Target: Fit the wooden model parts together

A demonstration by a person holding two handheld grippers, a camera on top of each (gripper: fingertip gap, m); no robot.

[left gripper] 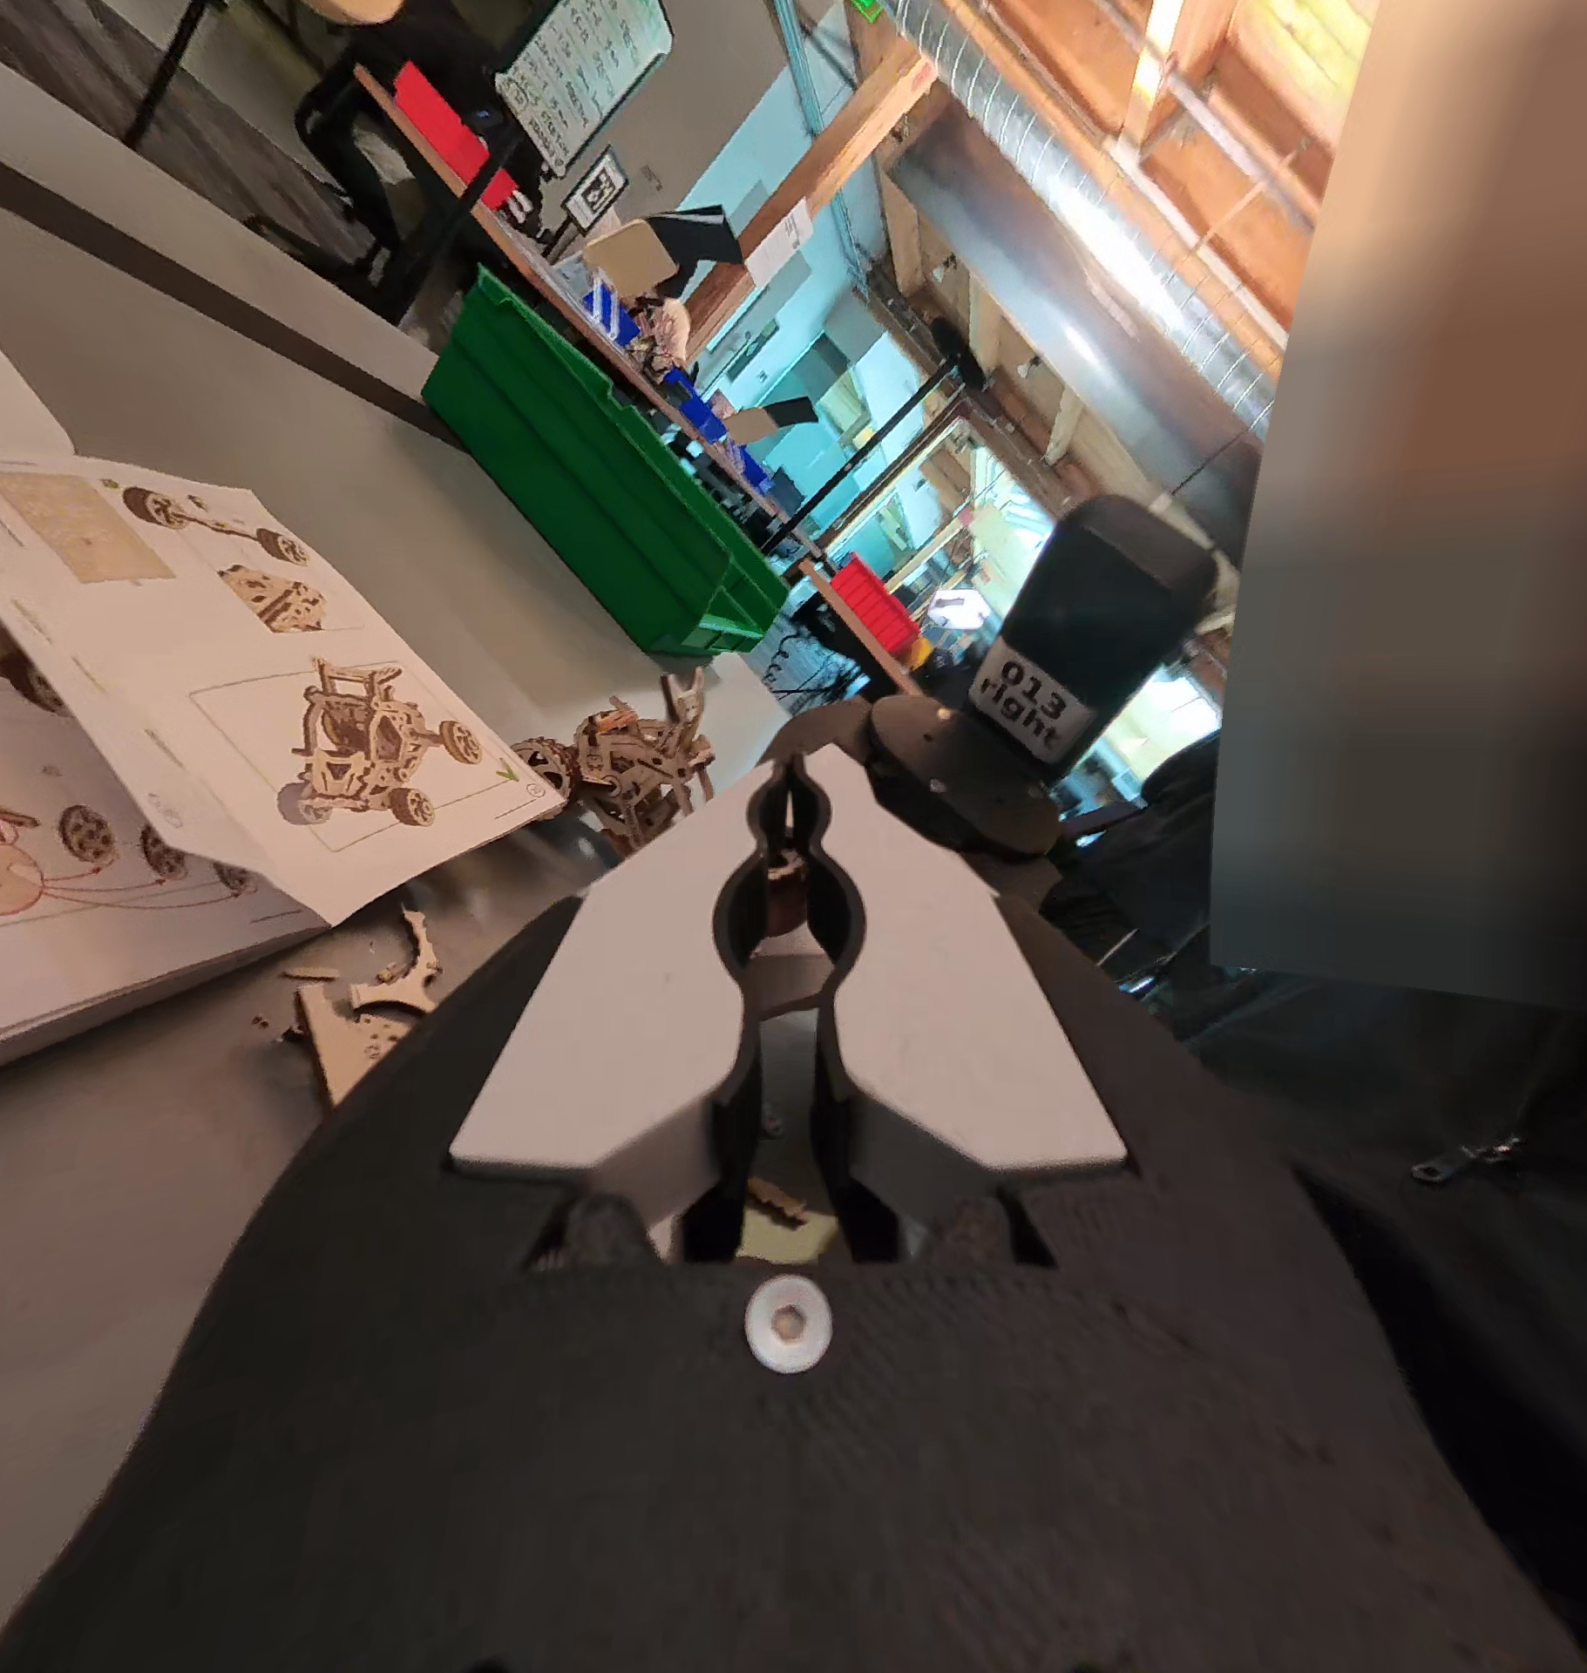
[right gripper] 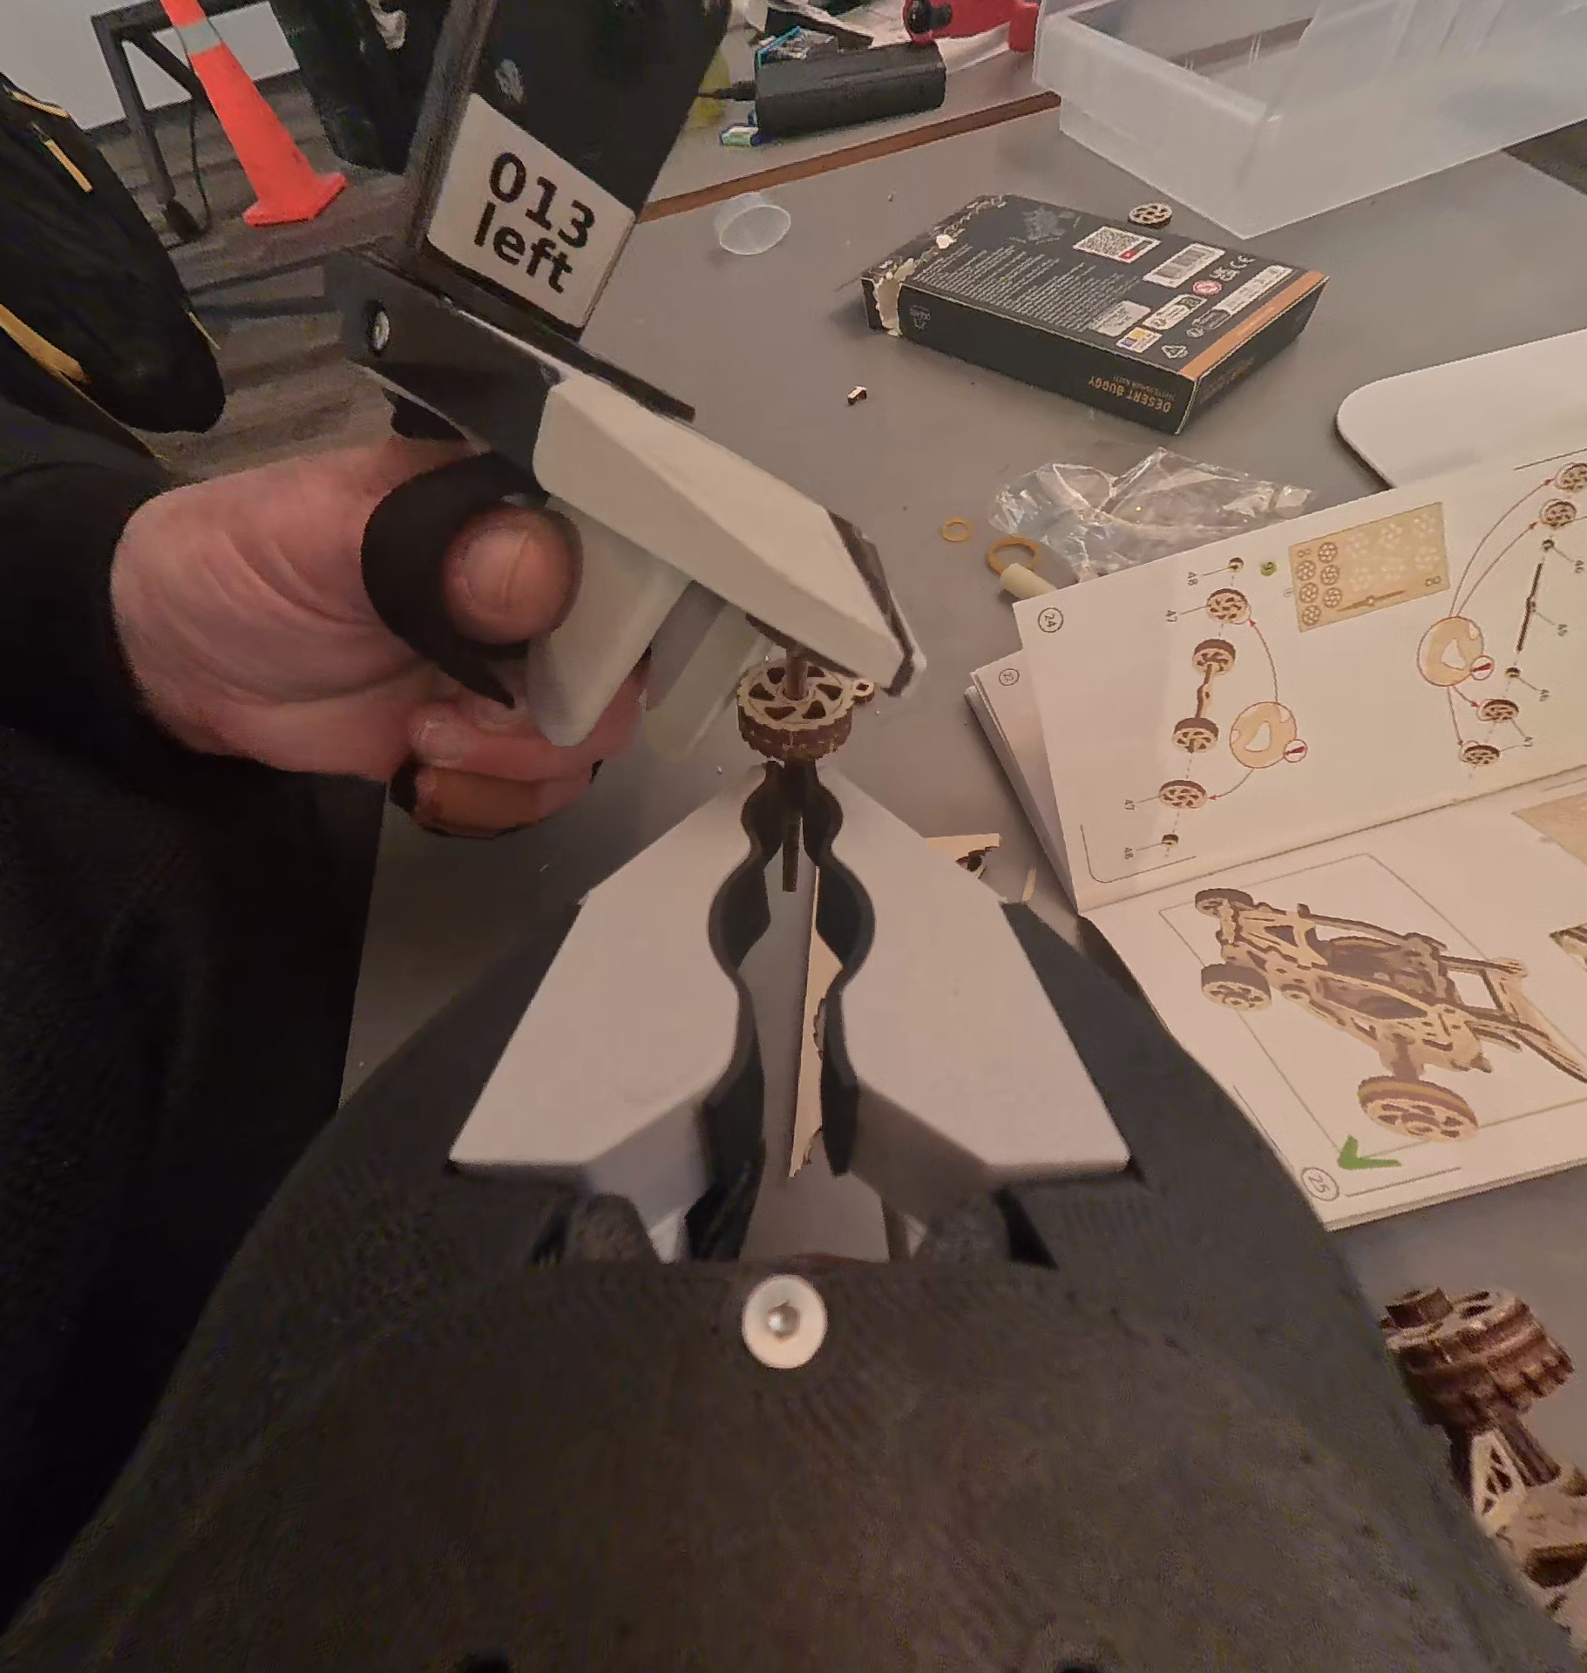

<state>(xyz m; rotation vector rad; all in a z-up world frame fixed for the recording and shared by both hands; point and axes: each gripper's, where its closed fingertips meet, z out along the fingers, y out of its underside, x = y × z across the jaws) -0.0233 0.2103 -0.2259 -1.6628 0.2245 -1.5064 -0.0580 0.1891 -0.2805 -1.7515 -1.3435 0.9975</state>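
Right gripper [right gripper: 785,797] pinches the axle [right gripper: 789,846] at its fingertips, steadying it. Left gripper [right gripper: 826,674], fingers pressed onto the wheel [right gripper: 794,711], holds it on the axle above the table [right gripper: 862,471], apparently to seat it; buggy [left gripper: 631,756] waits farther off, right of the manual [right gripper: 1315,815].

Grey table [right gripper: 907,434]; booklet [right gripper: 1315,815]; box [right gripper: 1097,308]

Both wrist views look closely along their fingers, sharing the instruction booklet [left gripper: 228,652] [right gripper: 1360,815].
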